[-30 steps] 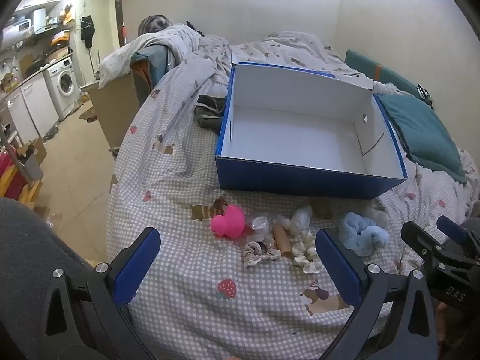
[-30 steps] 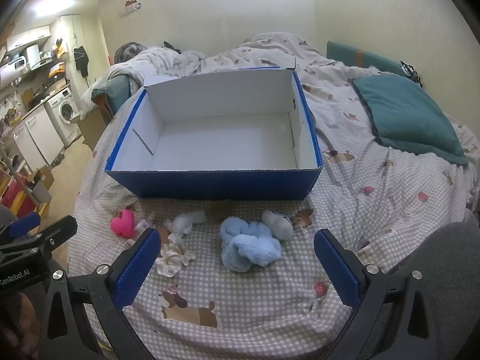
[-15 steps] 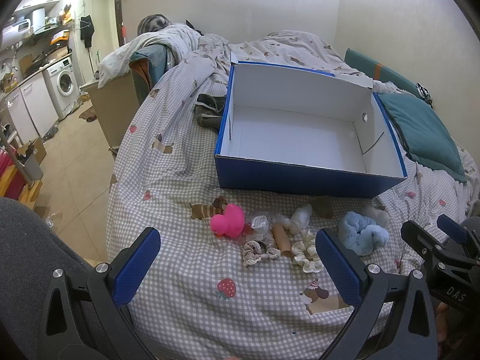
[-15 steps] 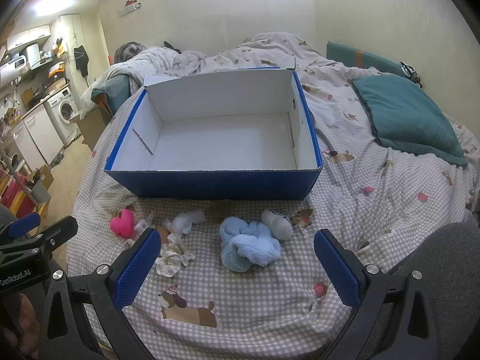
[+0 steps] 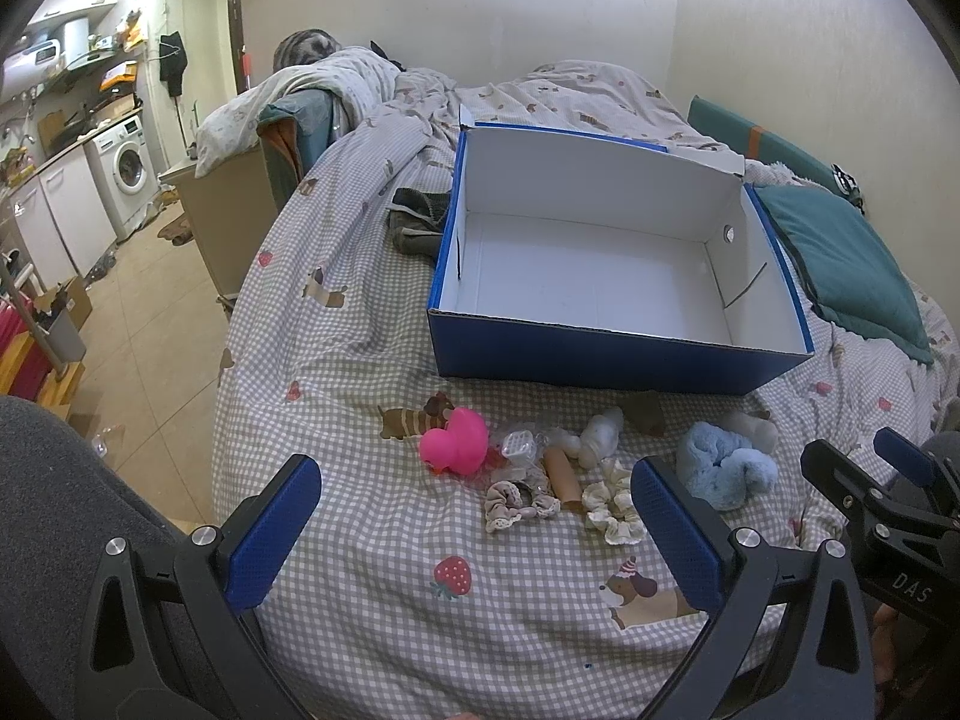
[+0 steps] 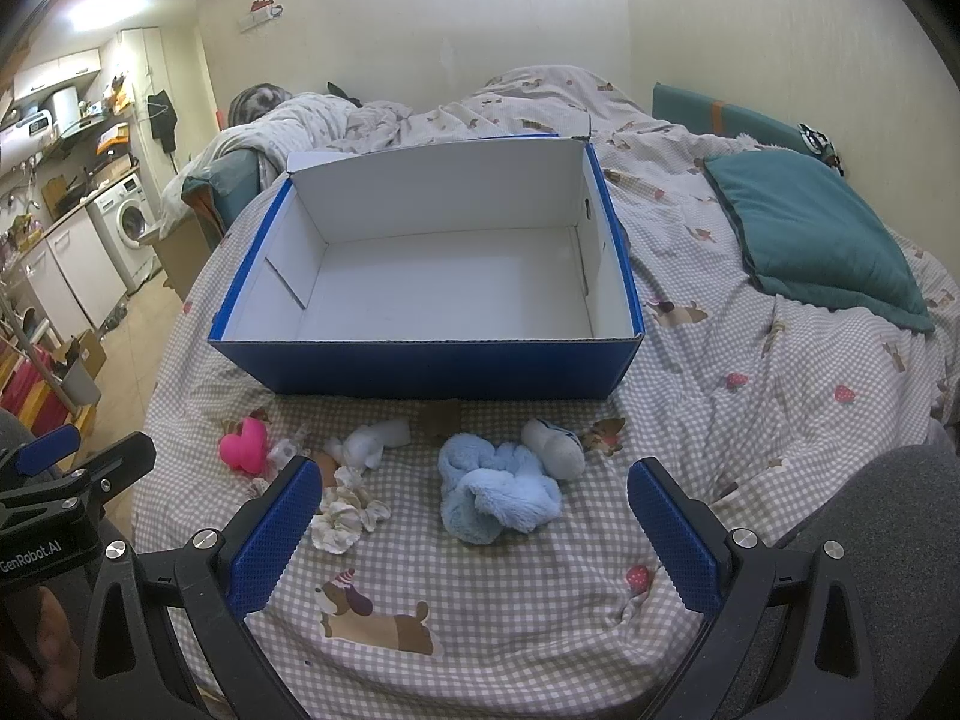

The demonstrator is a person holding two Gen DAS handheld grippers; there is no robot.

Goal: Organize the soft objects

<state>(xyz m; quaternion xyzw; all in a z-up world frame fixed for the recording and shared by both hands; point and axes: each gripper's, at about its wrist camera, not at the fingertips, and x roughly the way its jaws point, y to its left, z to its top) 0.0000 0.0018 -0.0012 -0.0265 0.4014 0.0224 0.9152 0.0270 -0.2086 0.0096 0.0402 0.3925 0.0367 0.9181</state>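
Soft items, one lot: we logged a blue fluffy piece (image 6: 501,495), a pink heart-shaped toy (image 5: 454,440), cream scrunchies (image 5: 613,498) and a white bundle (image 6: 367,445), lying on the bed (image 6: 690,396) just before the blue box (image 6: 429,276), whose inside stood bare. We could not identify a small brown item (image 6: 440,416) at the box's front wall. Left gripper (image 5: 480,534) and right gripper (image 6: 477,537) hovered low over the bed's near edge, fingers (image 6: 273,531) spread wide, holding and touching nothing.
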